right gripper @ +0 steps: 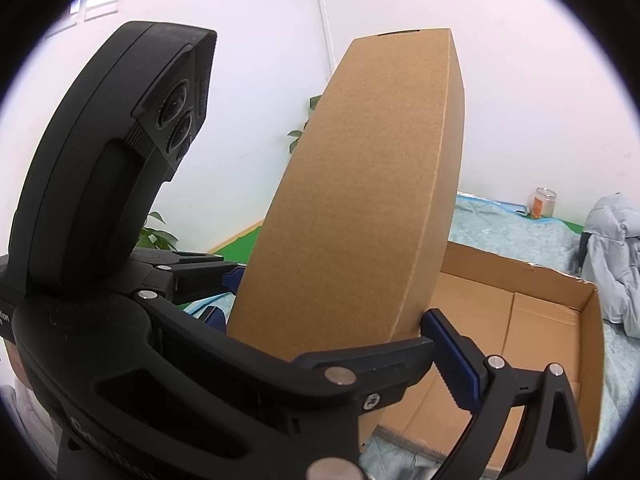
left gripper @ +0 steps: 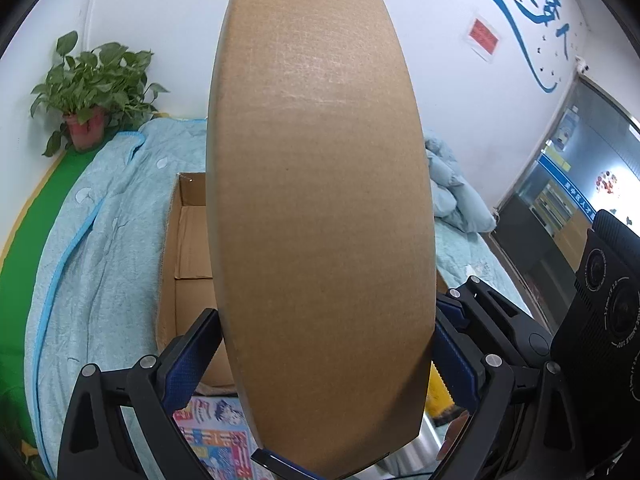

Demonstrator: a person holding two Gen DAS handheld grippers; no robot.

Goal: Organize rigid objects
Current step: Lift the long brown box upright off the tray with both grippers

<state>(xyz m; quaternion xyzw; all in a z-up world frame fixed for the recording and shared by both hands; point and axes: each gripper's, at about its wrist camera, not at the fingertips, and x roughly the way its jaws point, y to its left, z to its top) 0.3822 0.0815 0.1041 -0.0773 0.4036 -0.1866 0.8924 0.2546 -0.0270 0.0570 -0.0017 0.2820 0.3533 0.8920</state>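
Note:
A flat closed brown cardboard box (left gripper: 320, 208) stands upright on its narrow end, held above the bed. My left gripper (left gripper: 326, 356) is shut on its lower part, blue pads against both broad faces. The same box shows in the right wrist view (right gripper: 360, 208), with the left gripper (right gripper: 280, 320) clamped on it. An open, empty cardboard carton (right gripper: 560, 320) lies on the bed behind and below the box; it also shows in the left wrist view (left gripper: 188, 240). Only one right fingertip (right gripper: 452, 360) of my right gripper shows, beside the box's edge; its grip is unclear.
A light blue quilt (left gripper: 100, 240) covers the bed. A potted green plant (left gripper: 92, 92) stands at the far left corner. A crumpled pale blue garment (right gripper: 616, 260) lies right of the carton. A glass jar (right gripper: 542, 202) stands by the wall. A colourful printed book (left gripper: 216, 432) lies below the box.

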